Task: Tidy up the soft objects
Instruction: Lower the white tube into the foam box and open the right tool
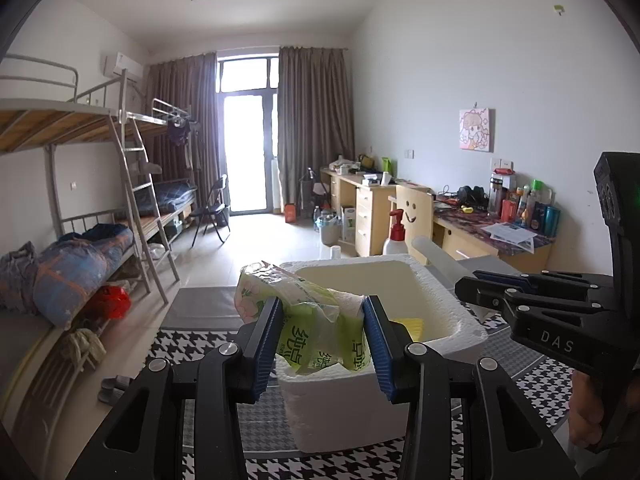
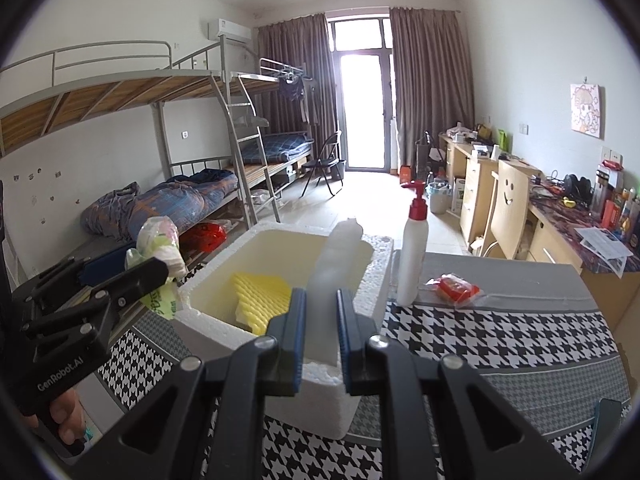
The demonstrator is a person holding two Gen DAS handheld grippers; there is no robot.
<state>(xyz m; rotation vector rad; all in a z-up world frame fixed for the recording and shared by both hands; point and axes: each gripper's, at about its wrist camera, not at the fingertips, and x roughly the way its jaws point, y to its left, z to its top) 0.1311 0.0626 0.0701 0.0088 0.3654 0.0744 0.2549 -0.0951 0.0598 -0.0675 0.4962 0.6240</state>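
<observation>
A white foam box (image 1: 460, 320) (image 2: 372, 264) stands on the houndstooth table cloth. A yellow ridged sponge (image 2: 260, 296) (image 1: 412, 326) lies inside it. My left gripper (image 1: 320, 340) (image 2: 156, 276) is shut on a green-and-white tissue pack (image 1: 304, 312) (image 2: 160, 244), held over the box's near left rim. My right gripper (image 2: 322, 332) (image 1: 476, 284) is shut on a white foam strip (image 2: 332, 272) (image 1: 436, 256) that stands tilted over the box.
A white pump bottle with a red top (image 2: 414, 248) (image 1: 394, 236) stands past the box. A red packet (image 2: 456, 288) lies on the cloth (image 2: 500, 340) to its right. Bunk beds fill the left, desks the right wall.
</observation>
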